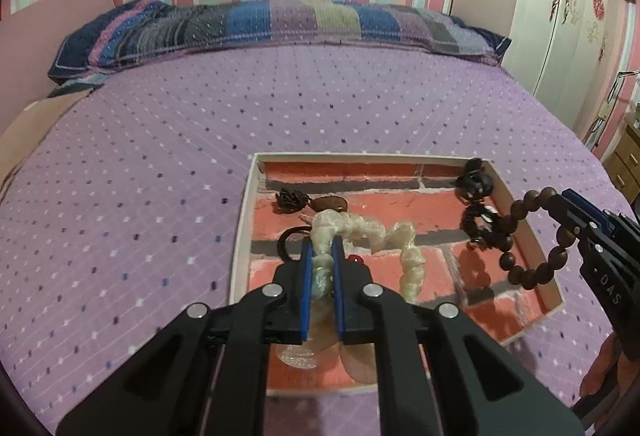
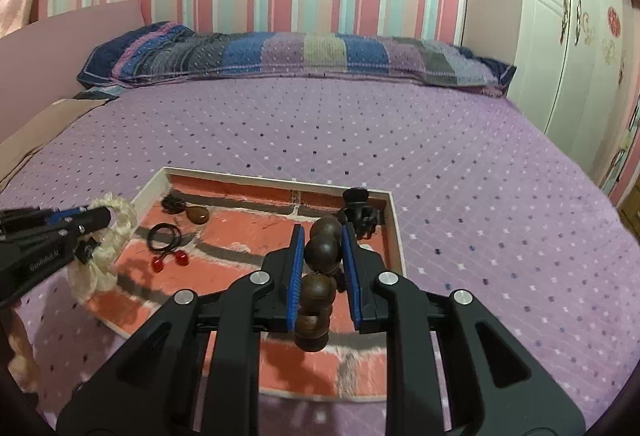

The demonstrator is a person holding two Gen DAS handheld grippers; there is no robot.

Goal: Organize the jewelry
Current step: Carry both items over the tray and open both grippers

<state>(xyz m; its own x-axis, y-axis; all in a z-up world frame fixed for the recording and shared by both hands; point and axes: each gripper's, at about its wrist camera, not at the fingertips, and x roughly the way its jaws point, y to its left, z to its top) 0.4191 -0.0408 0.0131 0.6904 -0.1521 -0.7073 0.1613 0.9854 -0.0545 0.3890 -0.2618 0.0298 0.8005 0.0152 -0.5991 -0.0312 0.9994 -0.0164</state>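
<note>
Left wrist view: the left tongs point(image 1: 321, 248) are pinched narrow on a pale, pearly scrunchie point(image 1: 360, 232), whose twisted loop hangs out ahead of the blue pads over a shallow box point(image 1: 240, 236) with a brick-pattern floor. The box lies on a bed covered by a purple dotted bedspread point(image 1: 160, 139). Inside it, near the far left, sit a small dark tassel piece point(image 1: 289, 199) and a brown oval pendant point(image 1: 330, 203); a black hair tie point(image 1: 288, 240) lies just left of the pads. In the far right corner is a black claw clip point(image 1: 474, 181). At the right edge the right tongs point(image 1: 554, 209) hold a brown wooden bead bracelet point(image 1: 532, 260) above the box's right side.

Right wrist view: the right tongs point(image 2: 322, 236) are closed on the bracelet's large beads point(image 2: 322, 252), which stack between the blue pads. At left the left tongs point(image 2: 106, 215) grip the scrunchie point(image 2: 116, 232) over the box's left rim point(image 2: 150, 191). The hair tie point(image 2: 164, 236), with two red beads point(image 2: 170, 262), lies on the box floor, the pendant point(image 2: 198, 215) beyond it. A striped pillow point(image 2: 280, 55) lies along the far edge of the bed.
</note>
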